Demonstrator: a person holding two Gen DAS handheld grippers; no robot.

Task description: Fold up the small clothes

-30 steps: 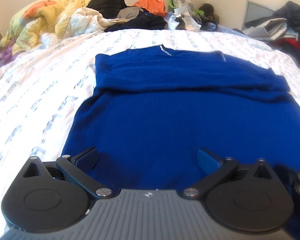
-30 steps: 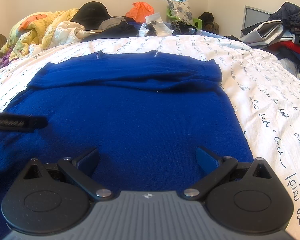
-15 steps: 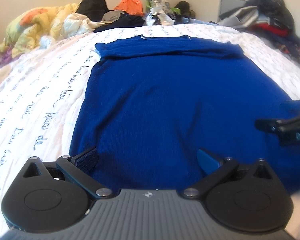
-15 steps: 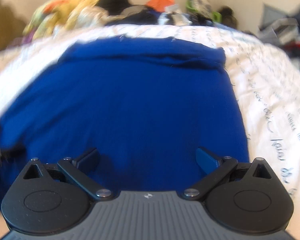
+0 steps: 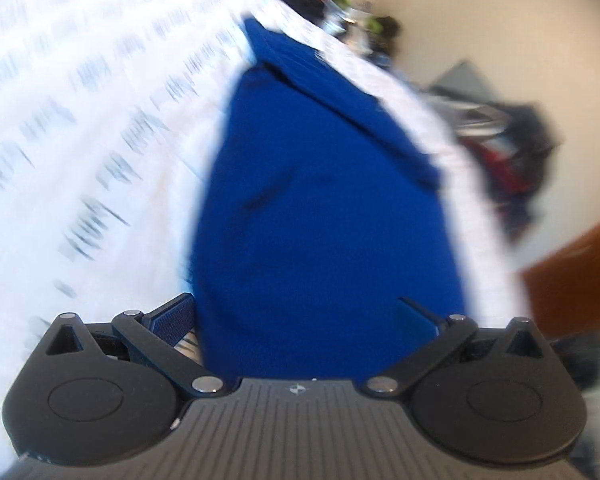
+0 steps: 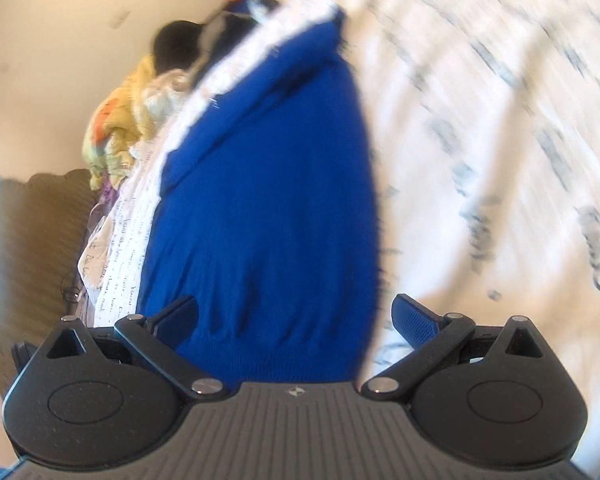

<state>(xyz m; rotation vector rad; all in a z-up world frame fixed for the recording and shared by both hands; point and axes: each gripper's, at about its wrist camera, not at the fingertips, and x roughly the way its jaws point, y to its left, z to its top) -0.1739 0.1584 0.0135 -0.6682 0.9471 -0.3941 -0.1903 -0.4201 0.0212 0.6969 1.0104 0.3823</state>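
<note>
A blue knit sweater (image 5: 324,208) lies flat on a white bedsheet with script print (image 5: 80,140), its far end folded over. My left gripper (image 5: 296,316) is open at the sweater's near left corner, its jaws wide on either side of the hem. The sweater also shows in the right wrist view (image 6: 268,200). My right gripper (image 6: 296,316) is open at the near right corner, jaws straddling the hem edge. Both views are tilted and blurred.
Piled clothes (image 5: 512,152) lie at the right side of the bed. A yellow blanket heap (image 6: 120,120) and dark items lie at the far end. A brown wicker piece (image 6: 32,248) stands beside the bed on the left.
Both grippers have rolled sideways and dropped to the sweater's near hem corners, left to the left corner, right to the right. Both stay open.
</note>
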